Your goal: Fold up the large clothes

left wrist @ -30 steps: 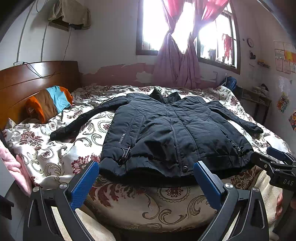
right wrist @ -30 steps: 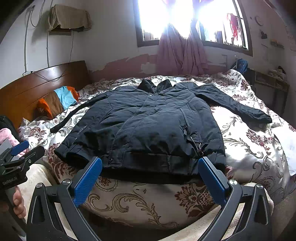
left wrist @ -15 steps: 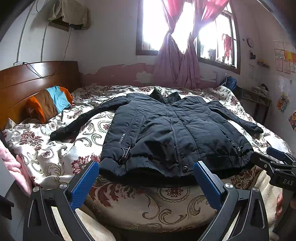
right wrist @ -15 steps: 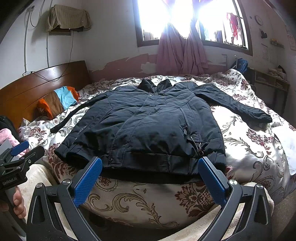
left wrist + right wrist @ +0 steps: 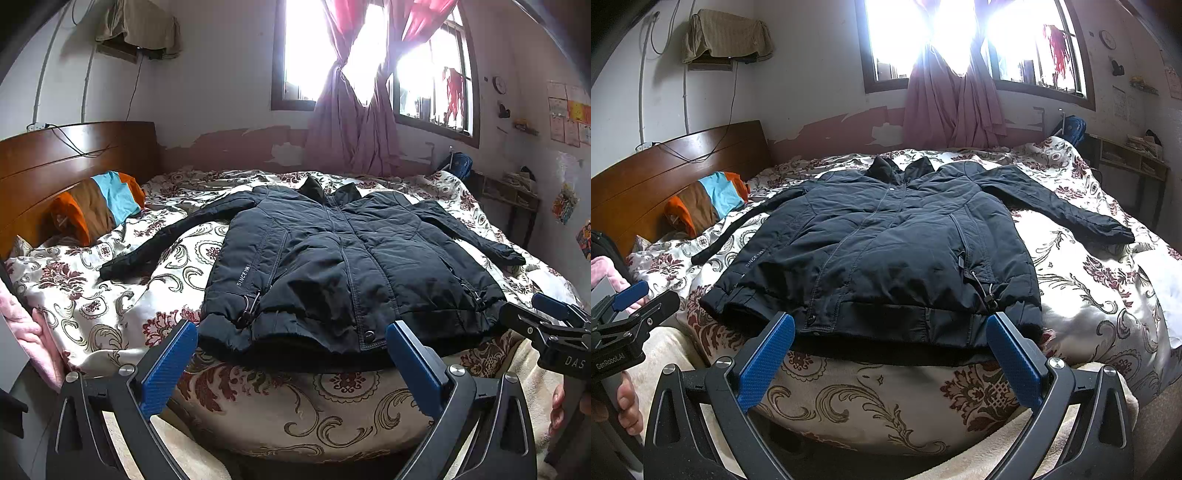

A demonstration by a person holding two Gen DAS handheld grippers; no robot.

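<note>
A dark navy padded jacket [image 5: 332, 266] lies flat, front up, on the flowered bedspread [image 5: 110, 295], collar toward the window, both sleeves spread out sideways. It also shows in the right wrist view [image 5: 886, 258]. My left gripper [image 5: 291, 354] is open and empty, just short of the jacket's hem at the near bed edge. My right gripper [image 5: 890, 350] is open and empty, also just before the hem. Each gripper shows at the edge of the other's view: the right one [image 5: 546, 325] and the left one [image 5: 628, 314].
A wooden headboard [image 5: 55, 162] stands at the left with an orange, brown and blue pillow [image 5: 96, 206]. A pink cloth [image 5: 22, 332] hangs at the near left. A window with pink curtains [image 5: 354, 122] is behind the bed. A small desk [image 5: 513, 192] stands at the right wall.
</note>
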